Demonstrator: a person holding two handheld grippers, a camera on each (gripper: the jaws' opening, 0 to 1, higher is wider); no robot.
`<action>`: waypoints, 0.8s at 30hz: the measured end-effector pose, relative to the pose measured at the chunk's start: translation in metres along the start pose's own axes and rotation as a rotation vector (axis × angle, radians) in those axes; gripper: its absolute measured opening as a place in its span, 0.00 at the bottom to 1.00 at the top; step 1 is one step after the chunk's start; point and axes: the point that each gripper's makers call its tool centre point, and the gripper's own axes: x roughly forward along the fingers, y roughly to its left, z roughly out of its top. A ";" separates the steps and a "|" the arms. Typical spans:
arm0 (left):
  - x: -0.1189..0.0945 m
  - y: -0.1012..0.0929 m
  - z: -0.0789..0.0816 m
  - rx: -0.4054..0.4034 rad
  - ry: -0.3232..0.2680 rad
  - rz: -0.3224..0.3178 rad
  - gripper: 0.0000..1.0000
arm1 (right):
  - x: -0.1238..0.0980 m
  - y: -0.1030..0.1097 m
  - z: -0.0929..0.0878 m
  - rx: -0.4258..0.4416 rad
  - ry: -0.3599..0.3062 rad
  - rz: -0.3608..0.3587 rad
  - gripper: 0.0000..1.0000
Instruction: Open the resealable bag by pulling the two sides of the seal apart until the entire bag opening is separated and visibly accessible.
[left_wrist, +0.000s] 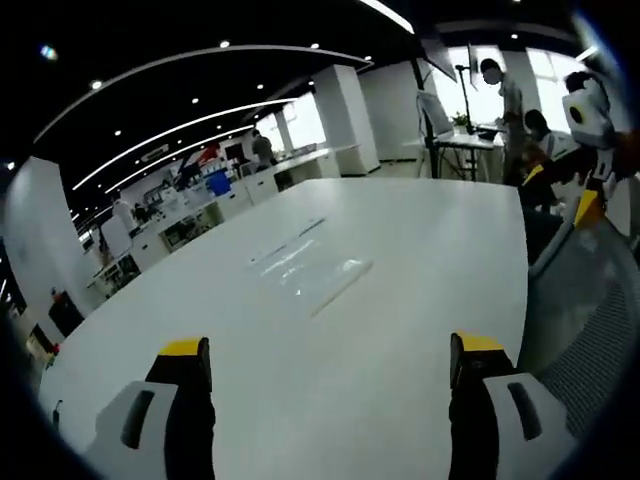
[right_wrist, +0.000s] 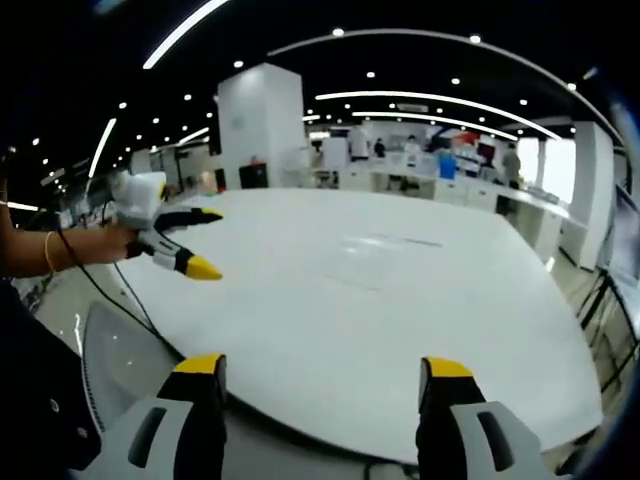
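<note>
A clear resealable bag (left_wrist: 310, 268) lies flat near the middle of the white table (left_wrist: 420, 300), empty-looking and hard to make out. My left gripper (left_wrist: 330, 350) stands open above the near part of the table, well short of the bag. In the right gripper view the bag (right_wrist: 385, 255) is a faint sheen on the table (right_wrist: 330, 330). My right gripper (right_wrist: 322, 366) is open at the table's near edge, holding nothing. The left gripper (right_wrist: 190, 240) enters that view from the left, held in a hand, with its yellow-tipped jaws apart. The right gripper (left_wrist: 588, 150) shows at the far right of the left gripper view.
A grey mesh chair (left_wrist: 590, 330) stands by the table's right edge, and a chair back (right_wrist: 120, 370) sits below the near edge. People stand at a desk (left_wrist: 470, 140) beyond the table. A white pillar (left_wrist: 345, 115) and counters line the back.
</note>
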 end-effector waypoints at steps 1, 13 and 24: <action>-0.005 0.001 -0.001 -0.025 -0.007 0.010 1.00 | 0.000 0.000 0.000 -0.002 -0.002 -0.001 0.78; -0.043 -0.009 -0.007 -0.150 -0.087 0.047 1.00 | -0.001 0.001 -0.002 0.010 -0.017 -0.021 0.80; -0.049 -0.012 -0.006 -0.142 -0.095 0.047 1.00 | 0.001 -0.003 0.002 0.016 -0.018 -0.023 0.80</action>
